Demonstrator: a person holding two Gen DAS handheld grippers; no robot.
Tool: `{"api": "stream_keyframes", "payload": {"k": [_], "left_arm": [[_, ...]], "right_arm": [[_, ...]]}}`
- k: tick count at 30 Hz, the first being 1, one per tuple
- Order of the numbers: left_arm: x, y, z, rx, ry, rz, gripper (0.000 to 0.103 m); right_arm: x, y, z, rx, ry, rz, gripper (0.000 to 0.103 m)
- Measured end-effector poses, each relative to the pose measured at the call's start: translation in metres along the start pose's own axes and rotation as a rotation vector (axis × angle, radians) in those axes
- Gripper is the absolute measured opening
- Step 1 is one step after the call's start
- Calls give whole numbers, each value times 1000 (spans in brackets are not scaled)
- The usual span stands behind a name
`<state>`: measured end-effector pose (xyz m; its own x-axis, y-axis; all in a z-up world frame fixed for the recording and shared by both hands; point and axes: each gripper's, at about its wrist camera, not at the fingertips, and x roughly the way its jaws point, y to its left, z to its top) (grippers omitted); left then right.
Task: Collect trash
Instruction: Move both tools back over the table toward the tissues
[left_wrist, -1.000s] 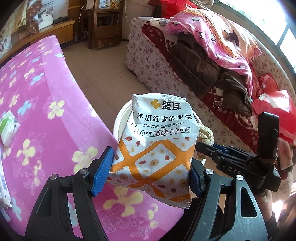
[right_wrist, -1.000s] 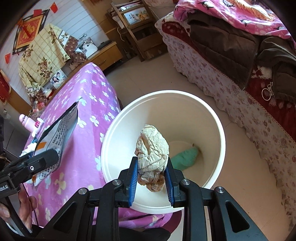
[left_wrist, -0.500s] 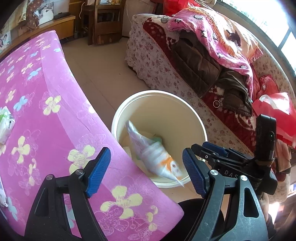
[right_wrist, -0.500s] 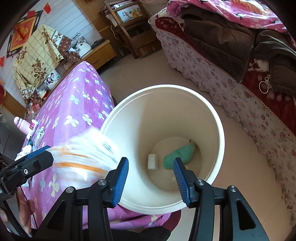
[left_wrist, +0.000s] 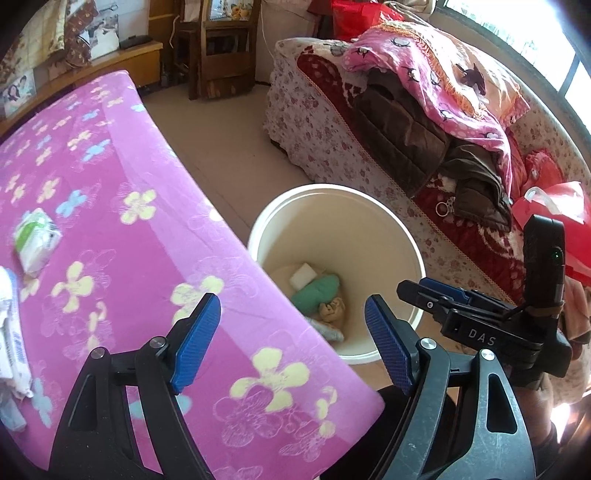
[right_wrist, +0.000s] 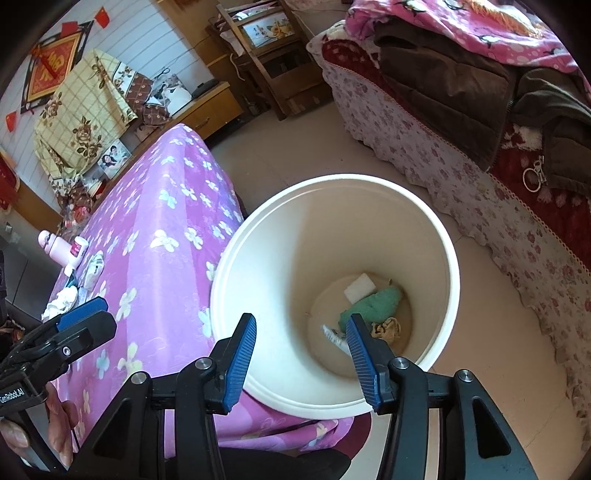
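Partly hidden behind the released, empty right claw (right_wrist: 301, 354), a wrapper (right_wrist: 334, 336) lies in the bin (right_wrist: 452, 266).

The snack bag (right_wrist: 334, 336) is gone from between the left gripper (left_wrist: 291, 343)'s pads and lies at the bottom of the white bin (right_wrist: 448, 258) beyond its fingertips. The crumpled paper wad (right_wrist: 388, 328) has dropped out of the right gripper (right_wrist: 301, 363) too, resting beside the green cloth (right_wrist: 373, 304). Both sets of jaws now stand apart with nothing between them, where a second ago each was clamped on its piece.
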<state>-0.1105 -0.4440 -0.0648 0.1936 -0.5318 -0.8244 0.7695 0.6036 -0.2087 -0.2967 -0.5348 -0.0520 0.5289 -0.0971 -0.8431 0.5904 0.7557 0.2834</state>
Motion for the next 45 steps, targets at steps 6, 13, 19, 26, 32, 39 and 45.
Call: {"api": "stream_keyframes", "payload": {"k": [6,13,19,26,32,39,45], "left_arm": [[-18,15,-8,-31,-32,32,80],[-48,37,-26,-54,-72,84,80],[-69,66,-40,-104,-83,124,80],[-103,112,-63,-195,-102,170,80],[-132,158,-100,-298,-100,230,80],[-145,200,-137,-415,-104,302,80],[-141,213,-139,-472,-135,313,80]], "right_arm": [[-8,23,0,-49,-15,3,49],[-19,64,0,-133,-38,37,55],[-14,108,-7,-204,-19,92,57],[1,157,-18,-269,30,154,57],[11,191,-29,-326,63,187,57],[20,221,-43,-386,95,220,57],[26,236,-52,-417,119,233,57]]}}
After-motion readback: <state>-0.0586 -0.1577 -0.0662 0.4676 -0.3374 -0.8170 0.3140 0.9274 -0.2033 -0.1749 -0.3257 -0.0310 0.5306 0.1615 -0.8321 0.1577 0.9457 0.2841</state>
